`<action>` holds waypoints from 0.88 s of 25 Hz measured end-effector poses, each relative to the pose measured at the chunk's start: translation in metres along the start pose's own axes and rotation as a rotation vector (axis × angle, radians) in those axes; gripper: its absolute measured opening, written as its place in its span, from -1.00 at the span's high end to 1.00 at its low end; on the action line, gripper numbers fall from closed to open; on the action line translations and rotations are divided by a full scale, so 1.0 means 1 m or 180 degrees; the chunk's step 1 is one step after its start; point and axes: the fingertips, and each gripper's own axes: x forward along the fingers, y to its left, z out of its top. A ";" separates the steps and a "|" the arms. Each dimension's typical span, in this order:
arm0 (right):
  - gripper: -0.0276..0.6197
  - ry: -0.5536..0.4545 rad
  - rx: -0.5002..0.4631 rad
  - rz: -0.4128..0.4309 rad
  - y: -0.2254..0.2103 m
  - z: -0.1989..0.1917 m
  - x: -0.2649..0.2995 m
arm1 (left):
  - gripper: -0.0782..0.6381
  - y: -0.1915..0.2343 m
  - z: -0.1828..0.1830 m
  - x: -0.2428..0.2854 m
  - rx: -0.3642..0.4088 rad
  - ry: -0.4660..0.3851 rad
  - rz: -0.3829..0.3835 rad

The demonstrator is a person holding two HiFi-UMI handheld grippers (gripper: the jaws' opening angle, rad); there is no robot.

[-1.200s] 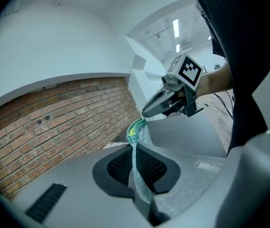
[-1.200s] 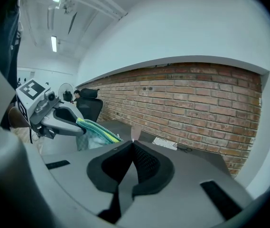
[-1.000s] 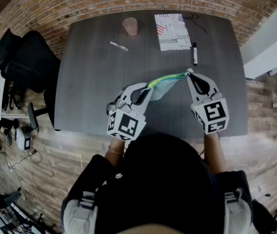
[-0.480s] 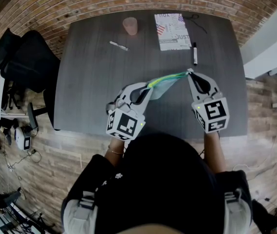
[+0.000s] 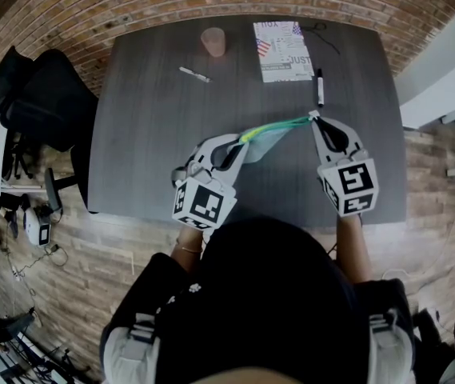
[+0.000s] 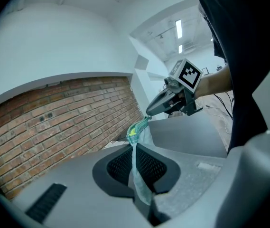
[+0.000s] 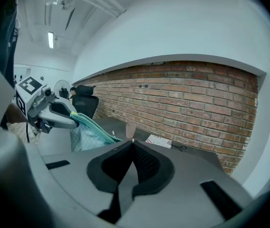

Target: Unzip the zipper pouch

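The only legible print is on the booklet (image 5: pixel 283 52) at the far edge of the surface (image 5: pixel 147 134). It carries a stars-and-stripes flag patch and the letters "JUST" near its right side; the rest is too small to make out. The cubes on your grippers bear black-and-white square markers and no words.

You hold the zipper pouch (image 5: pixel 269 137) off the surface, stretched between the two grippers over its near half. Its long axis runs along the green-yellow zipper edge, rising in the head view from lower left to upper right. The translucent teal body hangs below that edge.

Your left gripper (image 5: pixel 243 142) has its fingers clamped on the pouch's left end, with the fabric running down between the pads. Your right gripper (image 5: pixel 313 118) has its fingers pressed together, pinching the pouch's right end at their very tips. Whether they hold the pull tab or only the strip is too small to tell.

Beyond the pouch, a black marker (image 5: pixel 320 88) lies just beside the booklet's near right corner. A white pen (image 5: pixel 194 75) lies to the left, and a pinkish cup (image 5: pixel 214 42) stands near the far edge. All three are well apart from the pouch, and the surface beneath it is bare. A black office chair (image 5: pixel 43 102) stands off the left side of the surface.
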 end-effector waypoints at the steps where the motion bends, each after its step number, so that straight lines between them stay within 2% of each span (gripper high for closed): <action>1: 0.91 -0.0010 -0.0003 0.0001 0.000 0.000 0.001 | 0.76 0.001 0.000 0.000 0.0005 0.0004 0.0006; 8: 0.91 -0.0015 0.0018 0.0008 0.002 0.003 0.002 | 0.76 0.002 0.002 -0.002 -0.0047 -0.0031 0.0001; 13: 0.90 -0.0093 0.0135 0.0048 0.006 0.001 0.005 | 0.76 0.003 -0.001 -0.003 -0.0224 -0.0110 0.0035; 17: 0.86 -0.0289 0.0593 0.0184 0.006 0.002 0.003 | 0.76 0.009 -0.002 -0.005 -0.0415 -0.0174 0.0071; 22: 0.78 -0.0591 0.1141 0.0207 -0.005 0.007 -0.003 | 0.76 0.018 -0.009 -0.008 -0.0406 -0.0110 0.0173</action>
